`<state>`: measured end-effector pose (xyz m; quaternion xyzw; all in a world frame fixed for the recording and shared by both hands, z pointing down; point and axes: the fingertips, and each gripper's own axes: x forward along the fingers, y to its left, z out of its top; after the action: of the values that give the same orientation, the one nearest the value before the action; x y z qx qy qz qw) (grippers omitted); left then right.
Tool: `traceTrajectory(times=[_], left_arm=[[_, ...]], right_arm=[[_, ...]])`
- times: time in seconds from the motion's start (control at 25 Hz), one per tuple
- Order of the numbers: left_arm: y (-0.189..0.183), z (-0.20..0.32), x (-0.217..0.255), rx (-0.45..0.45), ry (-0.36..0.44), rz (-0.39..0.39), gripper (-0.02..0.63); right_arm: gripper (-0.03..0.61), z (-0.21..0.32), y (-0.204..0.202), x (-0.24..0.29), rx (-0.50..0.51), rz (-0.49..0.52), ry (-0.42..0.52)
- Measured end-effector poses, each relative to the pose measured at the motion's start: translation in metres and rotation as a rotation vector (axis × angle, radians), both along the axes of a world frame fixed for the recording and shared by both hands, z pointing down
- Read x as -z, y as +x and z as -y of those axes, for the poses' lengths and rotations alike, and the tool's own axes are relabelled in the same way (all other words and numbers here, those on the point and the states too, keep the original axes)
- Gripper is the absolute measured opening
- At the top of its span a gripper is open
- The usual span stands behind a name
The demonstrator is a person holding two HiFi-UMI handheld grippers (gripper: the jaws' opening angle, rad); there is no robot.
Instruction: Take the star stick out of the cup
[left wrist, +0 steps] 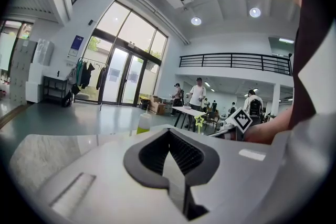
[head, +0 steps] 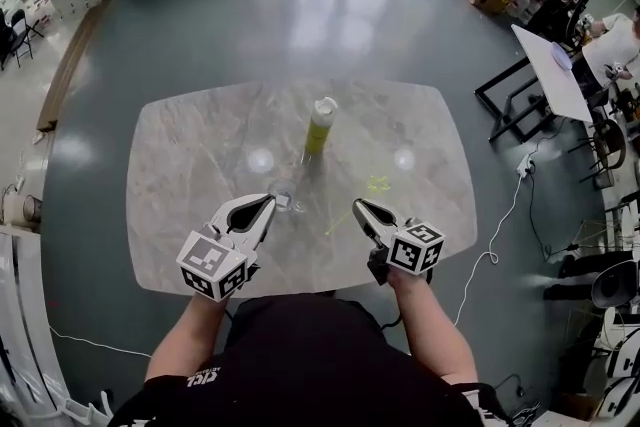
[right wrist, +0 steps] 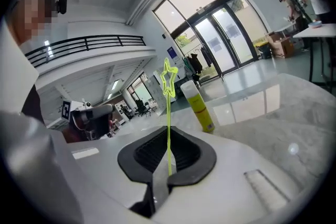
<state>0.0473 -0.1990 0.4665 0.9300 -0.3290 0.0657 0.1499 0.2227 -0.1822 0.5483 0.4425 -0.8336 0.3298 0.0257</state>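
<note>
My right gripper (head: 358, 206) is shut on the thin yellow-green star stick (head: 377, 184) above the marble table (head: 190, 155). In the right gripper view the stick (right wrist: 168, 113) rises from the closed jaws (right wrist: 167, 176) with its star on top. The clear cup (head: 285, 199) stands on the table just past the tip of my left gripper (head: 270, 200), to the left of the stick and apart from it. The left gripper (left wrist: 170, 186) is shut with nothing between its pads. From the left gripper view the star (left wrist: 199, 121) shows beside the right gripper's marker cube (left wrist: 241, 119).
A tall yellow-green bottle (head: 320, 126) stands upright at the middle of the table, behind the cup. The near table edge runs just in front of both hands. A white table on a black frame (head: 540, 75), chairs and people stand at the far right, and a cable (head: 495, 235) lies on the floor.
</note>
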Motion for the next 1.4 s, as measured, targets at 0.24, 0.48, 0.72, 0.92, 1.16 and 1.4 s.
traceTrajectory(times=[0.24,0.48,0.72,0.92,1.16,1.4], left_arm=[[0.010,-0.009,0.002,0.031,-0.014,0.015,0.003],[0.023,-0.016,-0.004,0.046,-0.030,0.018,0.003],[0.016,-0.024,-0.007,0.079,-0.044,0.026,0.003],[-0.001,-0.029,-0.010,0.110,-0.061,0.035,0.003],[-0.010,-0.031,-0.006,0.121,-0.054,0.043,0.003],[-0.020,-0.037,-0.014,0.132,-0.078,0.061,0.003]], right_arm=[[0.029,-0.001,0.010,-0.035,0.039,0.009,-0.080],[0.029,0.003,0.018,-0.090,0.057,0.043,-0.209],[0.031,0.008,0.028,-0.141,0.046,0.026,-0.331],[0.021,0.010,0.030,-0.172,0.020,0.001,-0.395],[0.026,0.013,0.032,-0.196,-0.033,-0.006,-0.452],[0.034,0.015,0.038,-0.214,-0.046,-0.130,-0.461]])
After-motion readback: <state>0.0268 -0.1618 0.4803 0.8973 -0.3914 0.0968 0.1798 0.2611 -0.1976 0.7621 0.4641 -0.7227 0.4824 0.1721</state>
